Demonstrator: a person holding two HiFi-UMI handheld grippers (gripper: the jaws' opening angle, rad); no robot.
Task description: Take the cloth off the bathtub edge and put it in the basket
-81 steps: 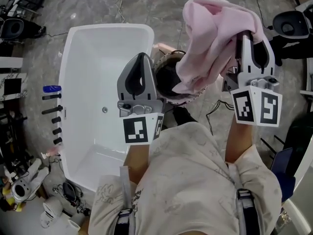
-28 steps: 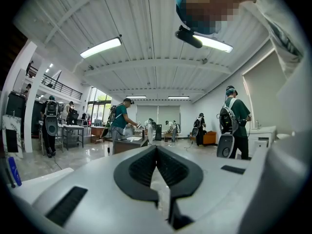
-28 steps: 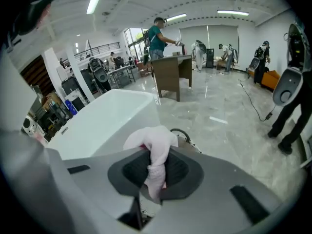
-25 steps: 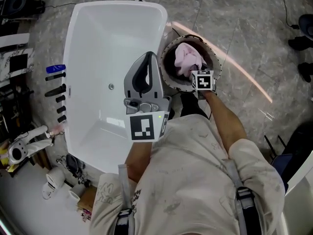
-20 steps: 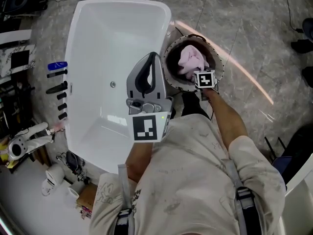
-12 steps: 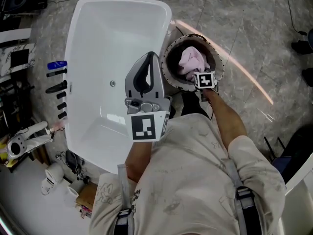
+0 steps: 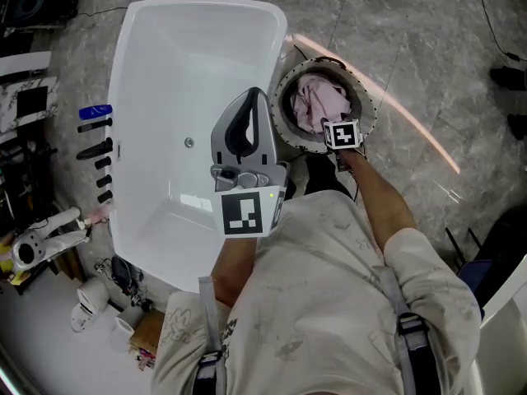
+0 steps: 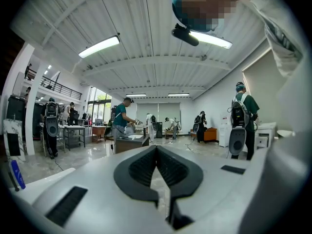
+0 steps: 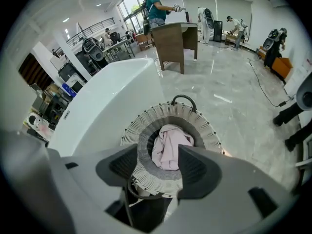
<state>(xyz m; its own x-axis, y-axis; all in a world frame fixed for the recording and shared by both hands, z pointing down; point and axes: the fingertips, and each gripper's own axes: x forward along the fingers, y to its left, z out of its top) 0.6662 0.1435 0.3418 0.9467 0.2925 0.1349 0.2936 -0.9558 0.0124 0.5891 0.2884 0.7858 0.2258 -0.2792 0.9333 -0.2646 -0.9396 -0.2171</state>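
1. Your right tongs (image 9: 158, 152) point steeply down over the basket (image 9: 209, 130). Their jaws stand well apart and have just been opening.
2. Nothing is gripped in them. The pink cloth (image 9: 168, 147) shows in the gap between the jaws, but it lies lower down and neither pad presses on it.
3. The cloth sits bunched up inside the basket, on the dark bottom, clear of the bathtub edge. In the head view it fills most of the basket's opening.
4. The basket is round and pale, with a woven, flared rim and a dark loop handle (image 9: 183, 99) on its far side. It stands on the grey stone floor (image 7: 412, 56), just beside the right rim of the white bathtub (image 7: 165, 72).
5. Your left tongs (image 8: 156, 150) are closed, jaw tips together, with nothing between them.
6. You hold them about level and well above the tub's right rim, off to the left of the basket. They are apart from the cloth.
7. In the head view only the marker cube (image 7: 342, 135) of the right tongs shows clearly, at the near rim of the basket, with your forearm running back from it.
8. Along the tub's far left side sit a blue bottle (image 7: 96, 111) and a row of dark things, perhaps tap handles, though they are too small to be sure.
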